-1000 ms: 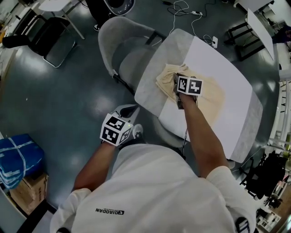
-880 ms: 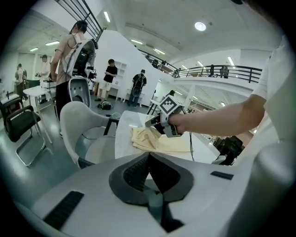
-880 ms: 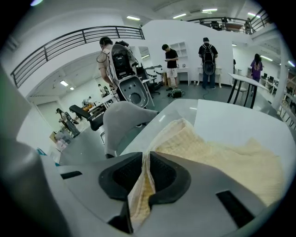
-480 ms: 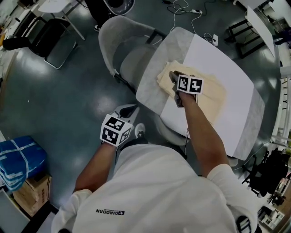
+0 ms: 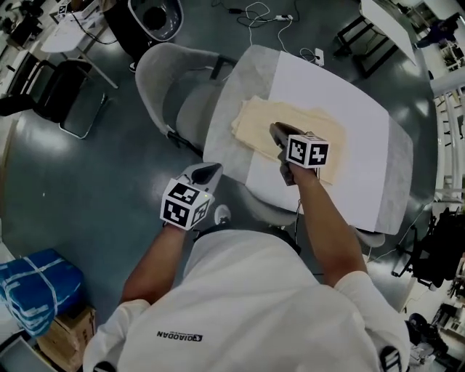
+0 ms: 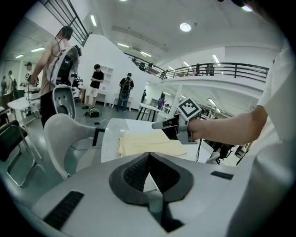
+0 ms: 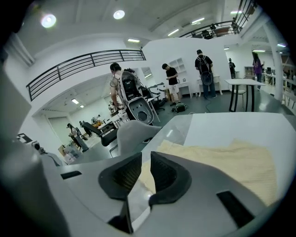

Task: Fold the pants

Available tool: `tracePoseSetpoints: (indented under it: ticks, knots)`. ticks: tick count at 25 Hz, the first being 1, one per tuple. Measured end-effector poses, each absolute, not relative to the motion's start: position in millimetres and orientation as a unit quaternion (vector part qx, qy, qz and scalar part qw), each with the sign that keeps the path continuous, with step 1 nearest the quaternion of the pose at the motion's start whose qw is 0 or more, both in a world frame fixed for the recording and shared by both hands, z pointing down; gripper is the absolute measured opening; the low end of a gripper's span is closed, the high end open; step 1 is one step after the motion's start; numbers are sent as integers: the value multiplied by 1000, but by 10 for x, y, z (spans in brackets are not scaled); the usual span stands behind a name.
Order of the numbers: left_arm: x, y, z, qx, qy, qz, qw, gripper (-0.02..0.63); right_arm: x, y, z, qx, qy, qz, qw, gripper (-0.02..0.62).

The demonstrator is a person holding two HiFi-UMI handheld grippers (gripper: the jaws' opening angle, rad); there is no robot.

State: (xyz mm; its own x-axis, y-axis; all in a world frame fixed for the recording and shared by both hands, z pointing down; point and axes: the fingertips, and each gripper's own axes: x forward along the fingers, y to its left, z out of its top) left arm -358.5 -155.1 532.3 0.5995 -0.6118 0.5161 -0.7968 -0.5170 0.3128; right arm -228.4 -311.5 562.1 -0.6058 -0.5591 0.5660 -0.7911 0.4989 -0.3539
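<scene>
The cream pants (image 5: 258, 120) lie folded flat on the white table (image 5: 341, 94), toward its left side. My right gripper (image 5: 278, 133) hovers above the pants' near edge, jaws a little apart with nothing between them; they have just been closing. Its own view has the pants (image 7: 222, 166) beyond the right gripper (image 7: 145, 157). My left gripper (image 5: 207, 173) hangs shut off the table's near left corner, holding nothing. From the left gripper view, the pads of the left gripper (image 6: 149, 156) meet, with the pants (image 6: 148, 143) and the right gripper (image 6: 159, 125) ahead.
A grey shell chair (image 5: 171, 94) stands against the table's left side. A black folding chair (image 5: 51, 102) is farther left, a blue bag (image 5: 33, 280) on the floor at lower left, cables (image 5: 261, 14) beyond the table. Several people stand in the background (image 6: 97, 85).
The right gripper has let go of the bunched fabric, lifted and drawn back toward me; the pants now lie flat. The left gripper has risen slightly toward the table corner.
</scene>
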Motion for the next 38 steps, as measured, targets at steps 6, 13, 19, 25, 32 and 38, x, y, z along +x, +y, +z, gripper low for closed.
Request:
tracePoseSetpoints:
  ticks: [6, 13, 19, 25, 32, 38]
  knots:
    - [-3321, -1621, 5206, 869, -389, 170, 255, 26, -1852, -2814, 5193, 426, -849, 276, 148, 48]
    - [-3009, -1672, 5107, 885, -359, 175, 237, 26, -1231, -2440, 4821, 487, -831, 251, 97, 21]
    - [-2687, -1706, 5145, 897, -326, 192, 229, 26, -583, -2031, 4910, 540, -799, 246, 95, 21]
    - [-2195, -1828, 5106, 908, -300, 204, 212, 26, 47, -1771, 5229, 570, -770, 264, 113, 21]
    - [-1731, -1893, 5148, 899, -311, 224, 213, 26, 726, -1867, 5618, 572, -745, 318, 128, 21]
    - [-1477, -1982, 5231, 882, -339, 233, 229, 26, 1097, -2134, 5911, 553, -748, 328, 164, 21]
